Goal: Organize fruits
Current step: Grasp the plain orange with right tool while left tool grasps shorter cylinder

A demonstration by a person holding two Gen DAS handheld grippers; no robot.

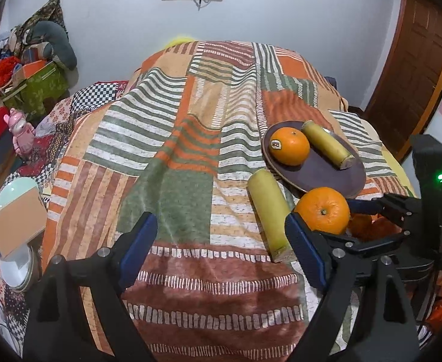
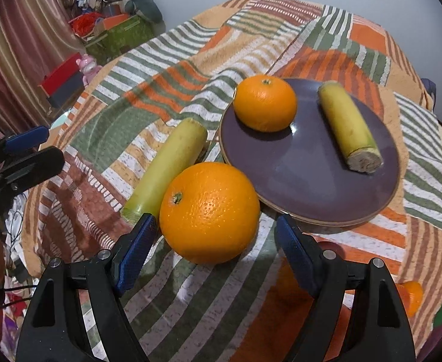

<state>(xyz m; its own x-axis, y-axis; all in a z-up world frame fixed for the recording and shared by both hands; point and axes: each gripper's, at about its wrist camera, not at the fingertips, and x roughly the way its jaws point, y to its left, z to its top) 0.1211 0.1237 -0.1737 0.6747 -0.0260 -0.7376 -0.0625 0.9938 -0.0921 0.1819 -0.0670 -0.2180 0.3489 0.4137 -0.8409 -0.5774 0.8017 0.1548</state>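
A purple plate [image 2: 311,181] on the patchwork cloth carries an orange [image 2: 264,102] and a yellow banana piece [image 2: 347,126]. In front of the plate a second, larger orange [image 2: 208,211] rests on the cloth, with a loose banana piece [image 2: 166,169] lying against its left side. My right gripper [image 2: 213,229] is open and straddles the larger orange, and a gap shows at its right pad. In the left wrist view, the left gripper [image 1: 217,226] is open over the cloth, the loose banana piece [image 1: 269,214] just inside its right finger. There the plate [image 1: 320,169] and the larger orange [image 1: 323,211] lie to the right.
The patchwork cloth [image 1: 190,150] drapes over the whole surface and falls off at its edges. On the left are a pink toy [image 1: 20,134], boxes [image 1: 33,84] and a pale bowl [image 1: 15,193]. A wooden door [image 1: 417,75] stands at the right.
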